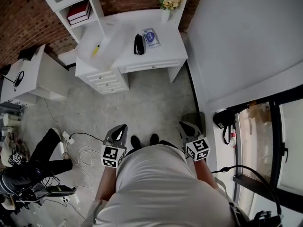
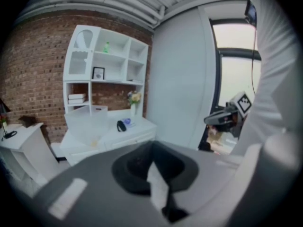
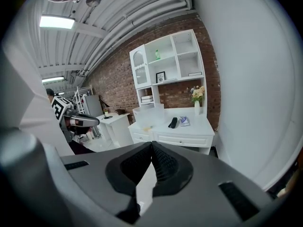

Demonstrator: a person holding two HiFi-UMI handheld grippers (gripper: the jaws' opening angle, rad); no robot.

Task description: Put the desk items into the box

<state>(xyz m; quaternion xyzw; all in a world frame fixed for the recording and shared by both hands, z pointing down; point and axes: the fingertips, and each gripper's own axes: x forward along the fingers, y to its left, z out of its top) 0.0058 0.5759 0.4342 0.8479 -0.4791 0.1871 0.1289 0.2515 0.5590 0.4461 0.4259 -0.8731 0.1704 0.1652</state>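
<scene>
While both grippers hang shut and empty, the task reads as being at the approach step, with nothing picked up. The left gripper [image 1: 121, 128] and right gripper [image 1: 183, 125] each have their jaws pressed together with nothing between them.

The person stands well short of the white desk [image 1: 161, 48], with grey floor [image 1: 151, 108] between. Loose cables [image 1: 80, 151] lie on the floor, left of the desk's front.

Next move probably: walk up to the desk, open one gripper, take an item.

- **Desk, left end:** translucent box [image 1: 102, 45] with a small yellow item [image 1: 96, 50] inside.
- **Mid-desk, right of the box:** black object [image 1: 138, 44] and blue-printed packet [image 1: 151, 37], side by side; can't tell if they touch.
- **Desk, back edge:** flower vase [image 1: 166, 6].
- **Above the desk:** white shelving holding red books [image 1: 79, 12].
- **Behind the desk:** brick wall [image 1: 23, 18].
- **Right of the desk:** plain grey wall [image 1: 236, 41].
</scene>
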